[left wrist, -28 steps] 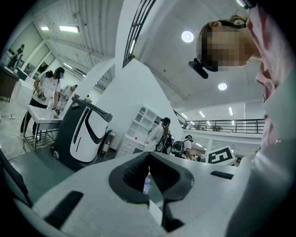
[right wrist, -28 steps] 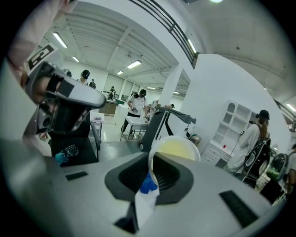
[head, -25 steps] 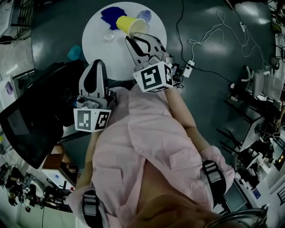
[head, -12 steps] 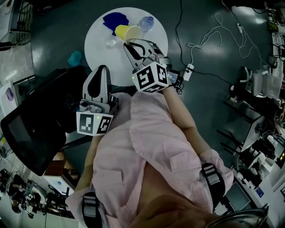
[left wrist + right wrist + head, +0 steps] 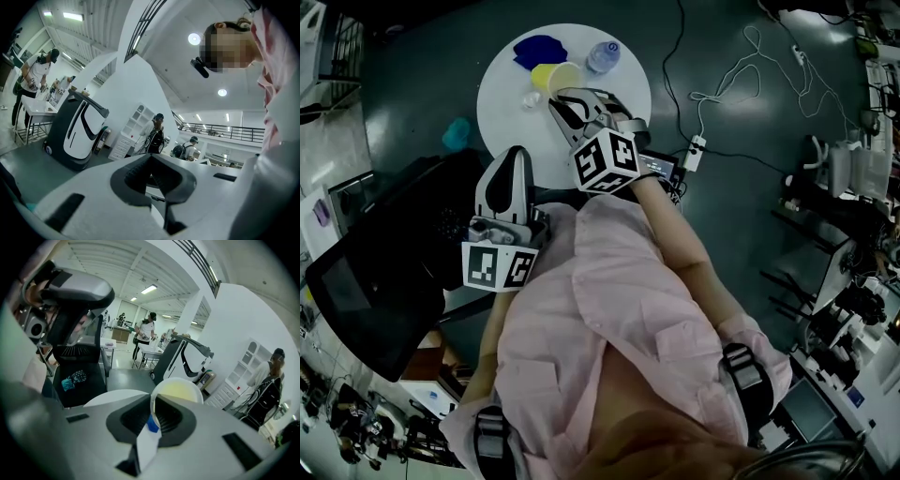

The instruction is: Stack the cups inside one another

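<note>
A yellow cup [image 5: 555, 77] hangs over the round white table [image 5: 623, 89], close beside a blue cup [image 5: 539, 49] lying at the table's far side. My right gripper [image 5: 561, 94] is shut on the yellow cup's rim. In the right gripper view the yellow cup [image 5: 180, 389] has its wall pinched between the pads of my right gripper [image 5: 151, 411], its open mouth facing the camera. A small clear cup [image 5: 531, 98] sits left of the gripper. My left gripper [image 5: 513, 157] is held level at the table's near left edge, shut and empty. The left gripper [image 5: 151, 161] shows only the room beyond its closed jaws.
A clear plastic bottle [image 5: 602, 56] lies on the table's far right part. A black chair [image 5: 77, 366] carrying a teal cloth [image 5: 74, 378] stands left of the table. Cables [image 5: 722, 84] and a power strip [image 5: 694, 150] lie on the floor to the right. People stand in the background.
My right gripper has carried the yellow cup down and to the left, from above the table's far middle to right beside the blue cup. The left gripper has stayed put.
</note>
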`<state>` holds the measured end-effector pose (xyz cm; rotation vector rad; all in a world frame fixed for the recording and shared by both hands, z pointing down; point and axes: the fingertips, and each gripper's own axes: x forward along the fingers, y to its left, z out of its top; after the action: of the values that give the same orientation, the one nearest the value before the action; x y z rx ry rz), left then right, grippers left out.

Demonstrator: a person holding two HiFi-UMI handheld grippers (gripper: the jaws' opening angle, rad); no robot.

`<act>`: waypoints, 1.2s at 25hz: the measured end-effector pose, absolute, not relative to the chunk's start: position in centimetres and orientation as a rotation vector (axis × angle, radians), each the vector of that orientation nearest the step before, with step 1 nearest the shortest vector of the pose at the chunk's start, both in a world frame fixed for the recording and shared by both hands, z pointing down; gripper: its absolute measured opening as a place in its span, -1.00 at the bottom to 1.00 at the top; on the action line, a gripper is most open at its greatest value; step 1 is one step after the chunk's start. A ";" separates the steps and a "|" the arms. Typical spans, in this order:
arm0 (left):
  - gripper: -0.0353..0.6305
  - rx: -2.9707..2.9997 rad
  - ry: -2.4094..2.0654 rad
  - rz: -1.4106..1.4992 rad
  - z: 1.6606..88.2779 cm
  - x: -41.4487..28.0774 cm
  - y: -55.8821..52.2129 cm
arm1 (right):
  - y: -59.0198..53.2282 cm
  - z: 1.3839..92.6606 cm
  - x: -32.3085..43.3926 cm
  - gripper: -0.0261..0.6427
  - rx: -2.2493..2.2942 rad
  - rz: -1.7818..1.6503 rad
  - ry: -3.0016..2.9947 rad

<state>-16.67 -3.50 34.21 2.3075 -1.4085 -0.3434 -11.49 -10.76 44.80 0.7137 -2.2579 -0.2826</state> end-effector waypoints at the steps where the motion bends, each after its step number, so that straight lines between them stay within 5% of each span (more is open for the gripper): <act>1: -0.83 2.308 -1.407 -0.344 34.1 -16.7 -3.6 | -10.8 45.0 -11.6 -0.78 0.707 -0.283 -2.254; 30: -0.83 2.278 -1.395 -0.345 34.6 -17.2 -4.8 | -10.5 50.9 -13.9 -0.78 0.499 -0.258 -2.174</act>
<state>-17.17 -4.76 34.60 2.2784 -1.3946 -0.3448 -13.92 -10.54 50.91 0.4994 -2.1738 -0.2577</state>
